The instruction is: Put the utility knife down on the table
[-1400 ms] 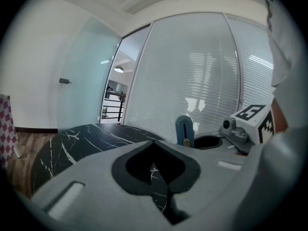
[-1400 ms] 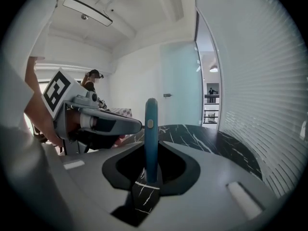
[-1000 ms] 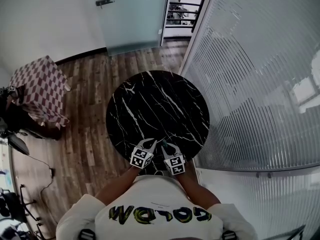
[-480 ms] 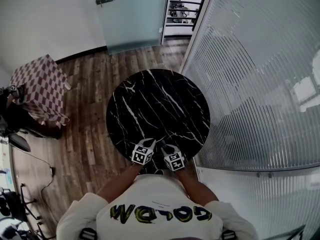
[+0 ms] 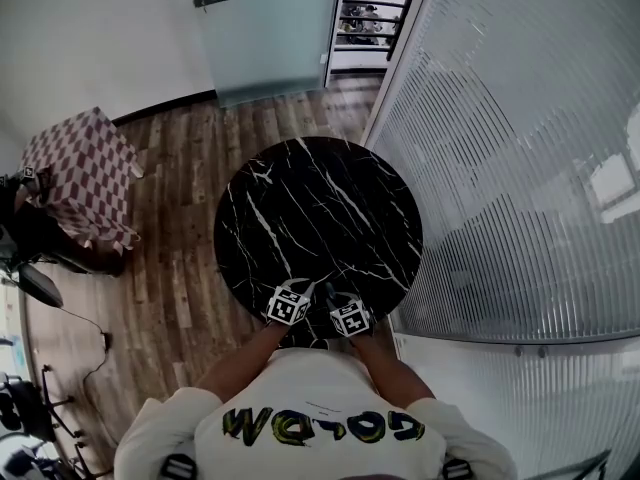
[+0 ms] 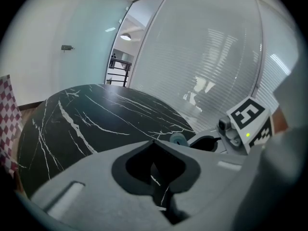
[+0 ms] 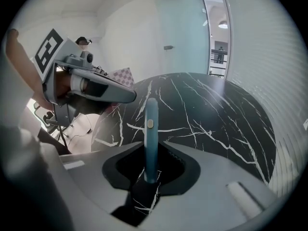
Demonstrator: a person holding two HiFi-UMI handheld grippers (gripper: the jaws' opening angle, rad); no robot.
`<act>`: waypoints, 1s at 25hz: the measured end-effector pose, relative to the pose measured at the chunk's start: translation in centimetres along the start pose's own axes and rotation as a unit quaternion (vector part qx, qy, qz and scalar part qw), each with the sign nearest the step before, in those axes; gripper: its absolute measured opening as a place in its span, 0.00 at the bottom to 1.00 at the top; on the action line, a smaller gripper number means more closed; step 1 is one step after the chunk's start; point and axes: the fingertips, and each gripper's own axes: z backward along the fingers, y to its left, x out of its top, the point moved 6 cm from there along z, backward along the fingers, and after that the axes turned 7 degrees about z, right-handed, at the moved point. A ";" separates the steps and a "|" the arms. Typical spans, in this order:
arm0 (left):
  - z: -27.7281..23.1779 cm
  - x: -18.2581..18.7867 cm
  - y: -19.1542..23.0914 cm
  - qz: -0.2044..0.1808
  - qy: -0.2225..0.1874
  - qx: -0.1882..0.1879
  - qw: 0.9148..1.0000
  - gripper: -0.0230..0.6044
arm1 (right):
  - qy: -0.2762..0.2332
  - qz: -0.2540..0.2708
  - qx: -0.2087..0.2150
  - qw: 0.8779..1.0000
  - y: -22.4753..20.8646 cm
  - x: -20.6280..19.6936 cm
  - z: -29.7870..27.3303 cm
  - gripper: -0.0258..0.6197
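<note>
A light blue utility knife (image 7: 151, 134) stands between the jaws of my right gripper (image 7: 150, 150), which is shut on it, the knife pointing forward over the round black marble table (image 7: 216, 114). In the head view the right gripper (image 5: 327, 295) and left gripper (image 5: 301, 288) hang side by side over the near edge of the table (image 5: 320, 208); the knife is too small to make out there. My left gripper (image 6: 154, 143) has its jaws together with nothing between them. The right gripper (image 6: 240, 124) shows beside it, the knife's tip (image 6: 179, 139) sticking out.
A small table with a red checked cloth (image 5: 85, 173) stands on the wooden floor at the left, with dark gear (image 5: 30, 258) beside it. A ribbed glass wall (image 5: 520, 168) runs close along the table's right side. A frosted door (image 5: 265, 28) is at the back.
Both grippers have sunk toward the near edge of the table, tipping further down. The knife stays gripped in the right one.
</note>
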 end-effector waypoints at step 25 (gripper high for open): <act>-1.3 -3.4 1.5 0.014 0.075 0.009 0.997 0.04 | 0.072 0.007 0.011 0.997 0.4 -1.1 -2.5 0.15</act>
